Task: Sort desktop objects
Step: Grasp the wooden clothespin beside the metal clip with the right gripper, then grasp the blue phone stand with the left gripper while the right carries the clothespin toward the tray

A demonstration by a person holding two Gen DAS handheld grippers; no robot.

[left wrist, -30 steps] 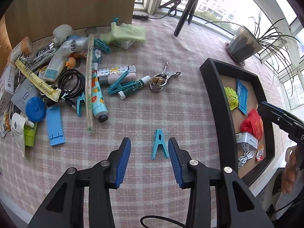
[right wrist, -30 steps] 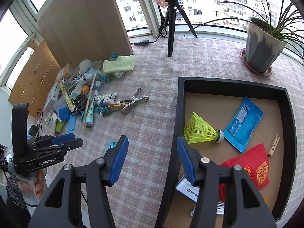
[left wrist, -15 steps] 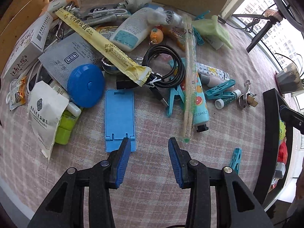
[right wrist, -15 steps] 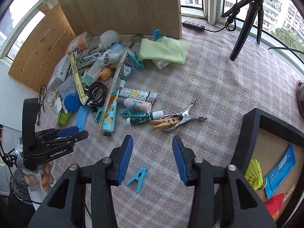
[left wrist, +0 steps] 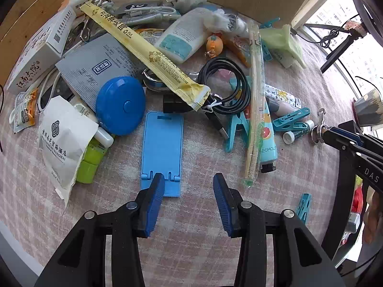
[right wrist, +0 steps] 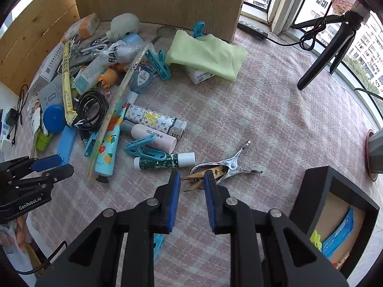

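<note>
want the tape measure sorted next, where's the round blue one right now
In the left wrist view the round blue tape measure lies left of centre, on the grey packet's corner, just up-left of the flat blue phone stand.

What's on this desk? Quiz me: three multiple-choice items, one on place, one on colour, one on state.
1. Where is the blue phone stand? A in a drawer; B flat just ahead of the left gripper; C inside a box.
2. The folded cloth's colour? A red; B light green; C black.
3. The left gripper is: A open, empty; B shut on a pen; C shut on a cable.
Answers: B, its near end reaches the gripper; B, it shows pale green; A, jaws apart, nothing between.
</note>
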